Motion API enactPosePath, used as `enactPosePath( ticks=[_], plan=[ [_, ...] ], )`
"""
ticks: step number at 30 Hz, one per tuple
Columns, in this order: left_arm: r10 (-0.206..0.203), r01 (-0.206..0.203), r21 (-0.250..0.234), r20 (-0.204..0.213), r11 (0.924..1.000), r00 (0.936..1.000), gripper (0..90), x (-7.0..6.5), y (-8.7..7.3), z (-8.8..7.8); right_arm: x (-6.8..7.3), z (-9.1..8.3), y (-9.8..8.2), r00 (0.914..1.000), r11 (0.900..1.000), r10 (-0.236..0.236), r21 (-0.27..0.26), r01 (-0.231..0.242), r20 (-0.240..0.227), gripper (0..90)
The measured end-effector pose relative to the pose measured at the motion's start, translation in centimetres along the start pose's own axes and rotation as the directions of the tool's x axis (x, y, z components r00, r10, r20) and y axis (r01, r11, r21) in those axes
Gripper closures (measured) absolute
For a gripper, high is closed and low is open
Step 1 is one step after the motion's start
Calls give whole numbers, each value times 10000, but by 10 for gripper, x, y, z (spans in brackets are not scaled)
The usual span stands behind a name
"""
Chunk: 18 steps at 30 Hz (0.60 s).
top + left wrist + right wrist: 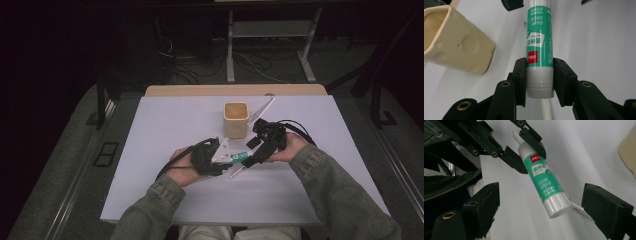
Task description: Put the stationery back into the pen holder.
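Left tool clamps the glue stick by its base, level above the worktop, presenting its cap. Right tool, at three o'clock, stands open around that cap end, not gripping, likely to pull the cap off.

Dark room, grey floor, white table

A white table top sits over a light wooden edge at its far side. A cream square cup stands upright on it, near the far middle. Just right of the cup lies a thin white stick, angled toward the far edge.
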<state>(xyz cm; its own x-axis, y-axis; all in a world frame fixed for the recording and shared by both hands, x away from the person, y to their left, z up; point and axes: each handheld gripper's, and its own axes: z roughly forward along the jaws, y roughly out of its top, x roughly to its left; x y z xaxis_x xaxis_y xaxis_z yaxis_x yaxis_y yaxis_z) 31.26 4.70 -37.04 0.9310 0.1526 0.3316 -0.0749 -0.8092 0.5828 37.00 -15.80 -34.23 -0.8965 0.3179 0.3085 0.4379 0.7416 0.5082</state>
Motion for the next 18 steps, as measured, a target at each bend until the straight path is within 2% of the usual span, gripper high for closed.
enactPosePath(
  ticks=[2, 9, 18],
  plan=[
    [38, -38, 24, 43, 10000, 10000, 641, 0, 1, 0, 0, 3, 2, 10000, 9999, -33, 119, 33, -16, 155],
    [147, -149, 78, 199, 9999, 9997, 641, -2, 2, 3, 2, 9, 9, 9980, 9968, -637, 494, 635, 31, 250],
    [259, -263, 146, 283, 9995, 9993, 641, -3, 3, 4, 1, 18, 13, 9948, 9908, -964, 920, 990, -321, 377]
  ],
)
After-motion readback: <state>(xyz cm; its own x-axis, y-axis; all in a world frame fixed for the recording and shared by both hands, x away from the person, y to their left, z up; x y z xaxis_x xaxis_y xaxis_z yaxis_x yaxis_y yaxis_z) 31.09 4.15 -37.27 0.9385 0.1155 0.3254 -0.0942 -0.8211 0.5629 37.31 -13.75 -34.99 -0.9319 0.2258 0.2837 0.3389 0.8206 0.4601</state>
